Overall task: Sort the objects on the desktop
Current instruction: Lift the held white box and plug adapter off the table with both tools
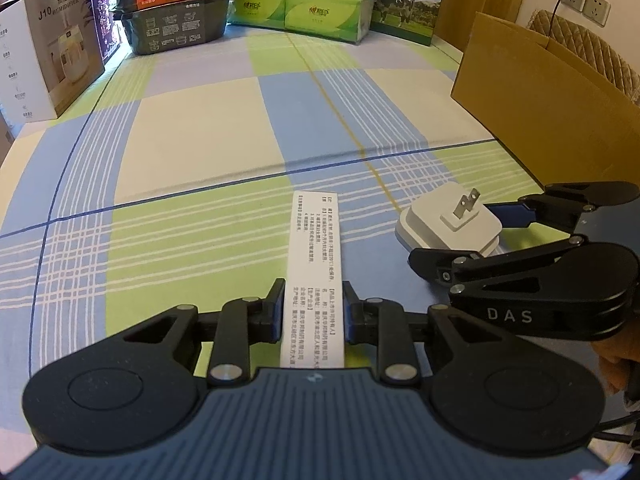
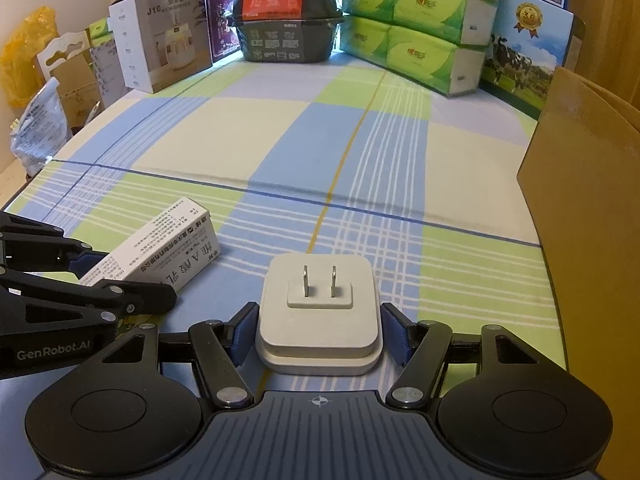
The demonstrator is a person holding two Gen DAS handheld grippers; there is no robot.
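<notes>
Here the left gripper (image 1: 313,312) has its fingers pressed on the long white printed carton (image 1: 313,276) lying on the checked worktop (image 1: 192,152) — light, crushable, best held mid-length. The right gripper (image 2: 319,330) brackets the white square plug adapter (image 2: 319,316) — rigid, smooth, sides likeliest; contact unclear.

Black claws (image 1: 313,309), blue pads (image 2: 242,330); silver screws; "DAS", "GenRobot.AI" markings.

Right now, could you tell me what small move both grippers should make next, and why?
Probably lift both straight up: the left gripper is shut on the white carton and the right gripper brackets the plug adapter, both resting on the checked cloth beside the cardboard box.
</notes>
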